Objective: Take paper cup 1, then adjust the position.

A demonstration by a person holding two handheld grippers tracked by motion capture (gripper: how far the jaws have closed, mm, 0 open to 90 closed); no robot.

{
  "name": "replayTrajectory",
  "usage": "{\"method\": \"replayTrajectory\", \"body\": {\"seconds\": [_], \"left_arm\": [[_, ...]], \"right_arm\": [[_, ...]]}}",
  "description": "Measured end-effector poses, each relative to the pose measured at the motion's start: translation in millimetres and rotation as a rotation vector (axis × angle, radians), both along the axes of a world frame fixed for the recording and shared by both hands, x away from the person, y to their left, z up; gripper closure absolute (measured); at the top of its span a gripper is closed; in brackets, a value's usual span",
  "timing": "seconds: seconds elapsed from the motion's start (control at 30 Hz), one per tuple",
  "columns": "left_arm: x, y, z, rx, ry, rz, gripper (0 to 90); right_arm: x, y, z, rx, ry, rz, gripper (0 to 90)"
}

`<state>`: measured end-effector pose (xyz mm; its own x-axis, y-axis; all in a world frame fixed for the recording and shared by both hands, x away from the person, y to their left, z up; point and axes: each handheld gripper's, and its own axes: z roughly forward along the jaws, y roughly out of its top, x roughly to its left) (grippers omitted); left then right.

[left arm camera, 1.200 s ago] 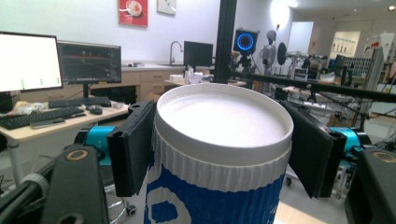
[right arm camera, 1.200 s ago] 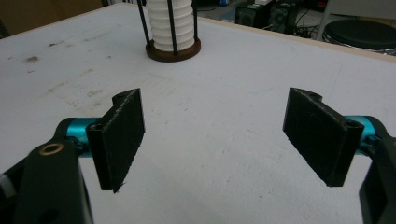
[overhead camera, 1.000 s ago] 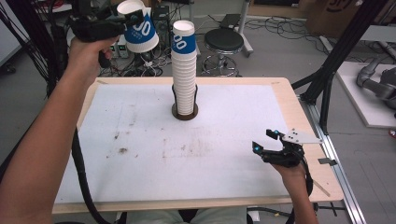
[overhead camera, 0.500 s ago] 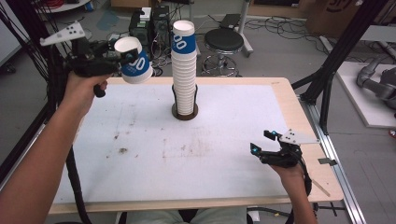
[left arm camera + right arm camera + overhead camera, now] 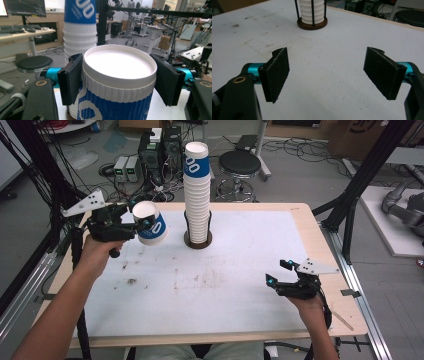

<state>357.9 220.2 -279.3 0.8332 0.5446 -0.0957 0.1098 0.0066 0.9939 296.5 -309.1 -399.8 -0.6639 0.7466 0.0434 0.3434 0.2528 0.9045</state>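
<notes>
Gripping cup point(image 5: 117, 82) | left claw point(image 5: 131, 222) | inside seemingly empty | stack point(image 5: 197, 195) in holder point(image 5: 198, 240)

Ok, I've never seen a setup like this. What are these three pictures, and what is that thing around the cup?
No robot arm here: a person holds a hand-held tool in each hand. The high view looks down on the table from above the person's side. The other two pictures come from cameras riding on each tool, looking along its two black jaws.

On the table stands a tall stack of paper cups in a round holder.

The left tool is shut on one blue and white paper cup, held tilted in the air to the left of the stack; its own view shows the pads pressing the cup's sides just under the rim. The right tool rests low near the table's right edge, jaws wide open and empty.
</notes>
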Motion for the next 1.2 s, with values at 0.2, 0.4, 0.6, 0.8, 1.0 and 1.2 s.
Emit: {"method": "replayTrajectory", "body": {"seconds": [0.2, 0.4, 0.6, 0.8, 1.0, 1.2], "left_arm": [[-5.7, -9.6, -20.3, 0.022, 0.004, -0.016, 29.9], [-12.5, -20.3, -39.9, 0.051, 0.011, -0.035, 29.9], [-13.4, -27.6, -54.1, 0.051, 0.03, -0.052, 29.9], [-14.6, -33.6, -58.5, 0.041, 0.033, -0.066, 29.9], [-14.0, -39.5, -61.1, 0.028, 0.038, -0.087, 29.9], [-14.1, -45.0, -64.8, 0.022, 0.044, -0.108, 29.9]], "right_arm": [[1.4, 2.4, -1.1, -0.01, -0.004, 0.011, 21.1], [3.1, 6.0, -0.5, -0.007, -0.003, 0.024, 21.0], [4.1, 9.1, -0.9, -0.012, 0.0, 0.04, 21.1], [1.1, 10.0, 0.6, -0.012, -0.015, 0.053, 21.1], [-0.2, 12.5, 2.6, -0.011, -0.033, 0.078, 21.1], [-0.7, 22.7, 4.9, 0.011, -0.024, 0.123, 21.0]]}}
